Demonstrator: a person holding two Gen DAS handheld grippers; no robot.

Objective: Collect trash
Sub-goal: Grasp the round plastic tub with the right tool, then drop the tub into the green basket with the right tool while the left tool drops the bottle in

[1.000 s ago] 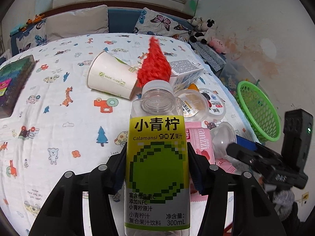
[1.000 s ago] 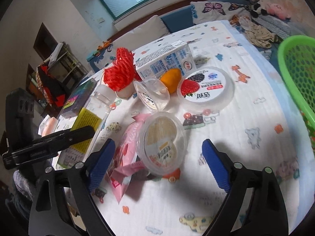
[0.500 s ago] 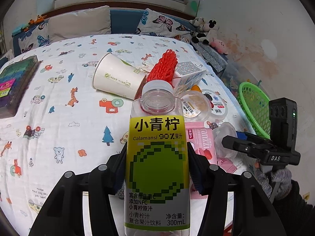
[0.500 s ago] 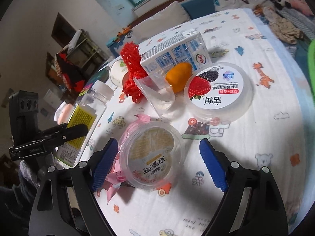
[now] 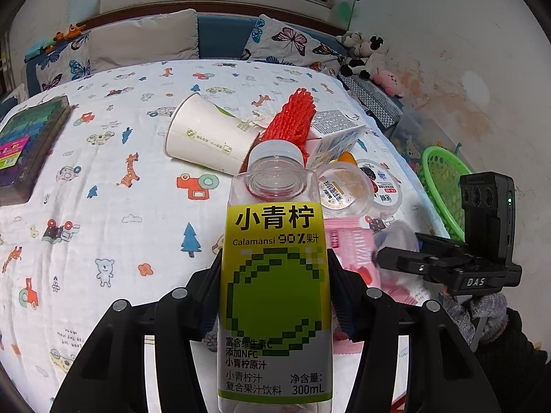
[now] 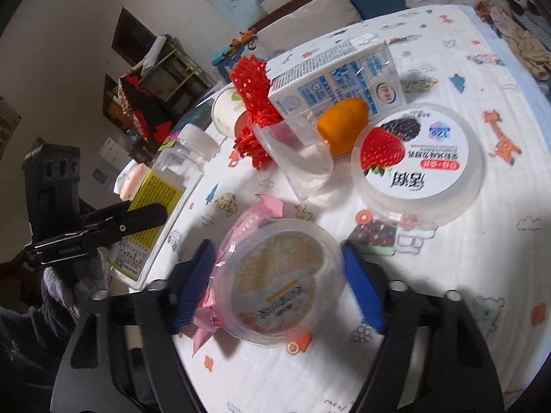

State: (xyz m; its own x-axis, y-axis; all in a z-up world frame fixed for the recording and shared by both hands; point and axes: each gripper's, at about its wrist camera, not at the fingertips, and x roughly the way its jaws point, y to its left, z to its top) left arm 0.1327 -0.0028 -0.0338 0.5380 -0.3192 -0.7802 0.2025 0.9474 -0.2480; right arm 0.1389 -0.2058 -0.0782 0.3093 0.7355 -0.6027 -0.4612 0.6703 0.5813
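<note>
Empty bottle [image 5: 275, 296], labelled "Calamansi 90%" and "300mL", is clamped upright in the left hand-held gripper [image 5: 275, 296] above the bed [image 5: 103, 206]. Clear lidded cup [image 6: 279, 282], printed lid unreadable, is straddled on the bed by the spread right hand-held gripper [image 6: 279, 285].

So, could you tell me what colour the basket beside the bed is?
The basket is bright green plastic mesh, seen best in the left wrist view.
</note>
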